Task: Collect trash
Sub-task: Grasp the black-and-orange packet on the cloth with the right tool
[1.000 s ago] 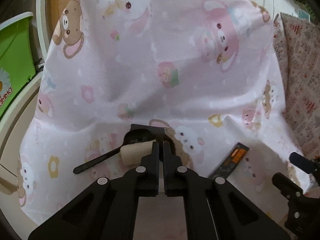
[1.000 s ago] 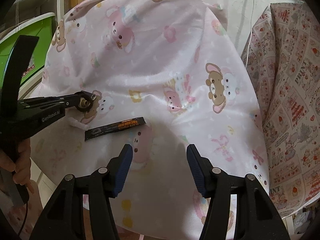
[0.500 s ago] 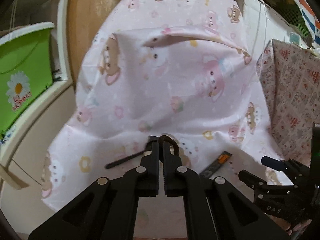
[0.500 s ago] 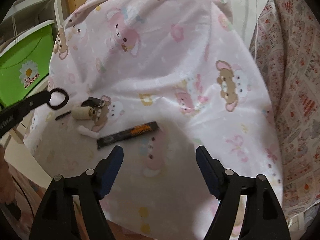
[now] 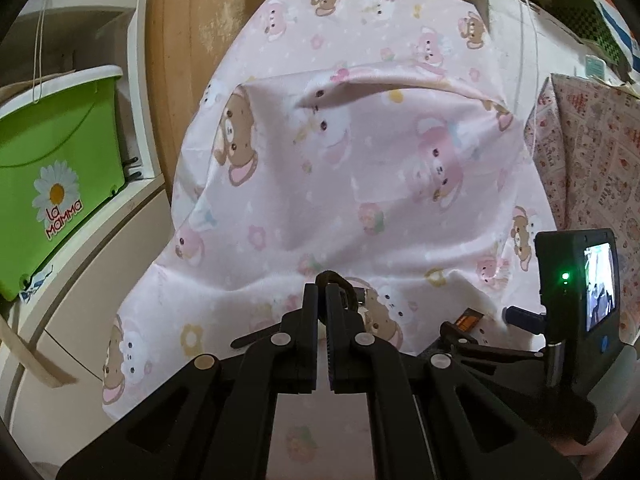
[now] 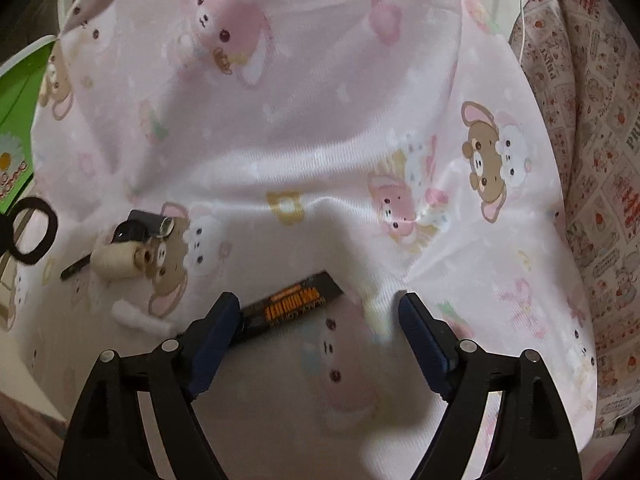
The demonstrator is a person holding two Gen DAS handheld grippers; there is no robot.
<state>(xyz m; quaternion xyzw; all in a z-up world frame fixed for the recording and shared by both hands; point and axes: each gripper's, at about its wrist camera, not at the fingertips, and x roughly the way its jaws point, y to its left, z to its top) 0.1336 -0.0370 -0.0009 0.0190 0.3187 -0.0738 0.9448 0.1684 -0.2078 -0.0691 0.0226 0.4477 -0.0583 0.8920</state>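
The right tool (image 6: 320,324) stands with its jaws spread wide, having just been opening, nothing pressed between its blue pads (image 6: 212,344). The black and orange wrapper (image 6: 294,305) lies flat on the pink printed sheet (image 6: 320,140), its near end just beside the left pad. Farther left lie a small white wad (image 6: 140,319), a cream spool (image 6: 118,260) and a dark little object (image 6: 146,226) behind it. The left tool (image 5: 322,304) is clenched; a black ring (image 5: 338,282) shows at its tips, though whether it is gripped cannot be told. Beyond stands a green bin (image 5: 52,184) on a white shelf (image 5: 136,92).
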